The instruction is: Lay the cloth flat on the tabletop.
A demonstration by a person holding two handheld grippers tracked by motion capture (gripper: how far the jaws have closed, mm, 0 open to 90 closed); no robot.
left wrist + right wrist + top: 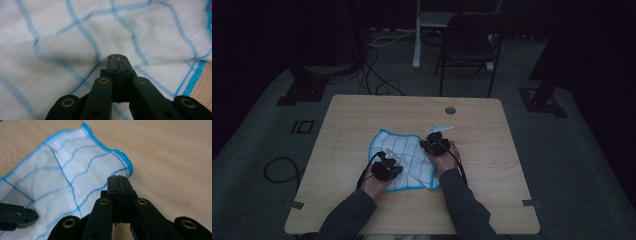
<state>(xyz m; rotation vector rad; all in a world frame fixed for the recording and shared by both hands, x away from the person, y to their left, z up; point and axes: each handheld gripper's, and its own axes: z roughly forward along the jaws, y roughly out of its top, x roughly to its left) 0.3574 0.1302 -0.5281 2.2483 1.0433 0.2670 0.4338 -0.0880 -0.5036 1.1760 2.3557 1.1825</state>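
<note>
Cloth (pixel 404 159), white with blue grid, lies mid-table (pixel 492 150). Left gripper (pixel 117 58) pinched shut on a fold of it; right gripper (pixel 117 178) clamped together at its hemmed edge.

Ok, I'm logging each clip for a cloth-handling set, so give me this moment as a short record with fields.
surface: wooden table
item: white cloth with blue grid, rumpled, lying on the table
left gripper: jaws shut, pinching a fold of the cloth
right gripper: jaws shut at the cloth's blue-hemmed edge; whether cloth is caught between them is unclear
background: dark folding chair beyond the table
</note>
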